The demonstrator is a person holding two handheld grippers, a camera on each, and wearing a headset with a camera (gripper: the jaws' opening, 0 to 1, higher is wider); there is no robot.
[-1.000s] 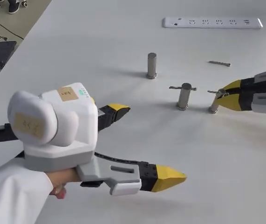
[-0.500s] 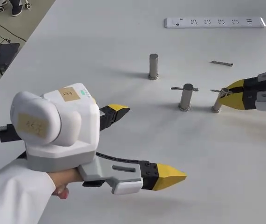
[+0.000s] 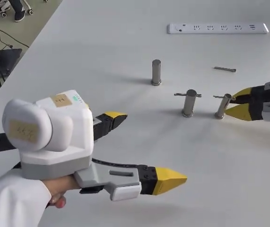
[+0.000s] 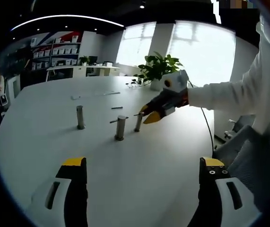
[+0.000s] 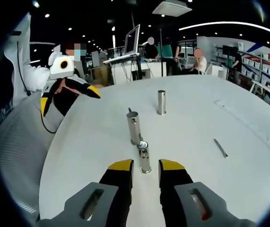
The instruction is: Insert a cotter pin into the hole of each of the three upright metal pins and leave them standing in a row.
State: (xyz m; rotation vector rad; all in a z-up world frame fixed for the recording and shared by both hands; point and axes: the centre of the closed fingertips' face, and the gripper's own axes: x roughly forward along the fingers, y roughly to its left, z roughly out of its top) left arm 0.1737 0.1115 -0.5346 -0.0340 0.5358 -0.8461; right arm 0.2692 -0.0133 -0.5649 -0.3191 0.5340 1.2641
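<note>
White workbench (image 3: 125, 56) is stretching across the head view, with a power strip (image 3: 217, 29) lying near its far edge. At the lower left, a person's hand (image 3: 59, 189) is holding the left gripper (image 3: 153, 146) above the bench, its jaws spread wide with nothing between them. The left gripper view (image 4: 143, 163) is showing the same wide gap.

Further right, three metal pins are standing upright in a slanting row. The left pin (image 3: 156, 72) is standing farthest back. The middle pin (image 3: 188, 102) is carrying a cotter pin (image 3: 187, 95) crosswise through its top. The right pin (image 3: 223, 105) is carrying a second cotter pin (image 3: 218, 97), which is poking out on its left side.

At the right edge the right gripper (image 3: 231, 105) is hanging level with that pin, jaws parted by a narrow gap and gripping nothing. Its tips are sitting just beside the pin — whether they are touching it I cannot tell. Beyond it, a loose cotter pin (image 3: 225, 70) is lying flat on the bench.
</note>
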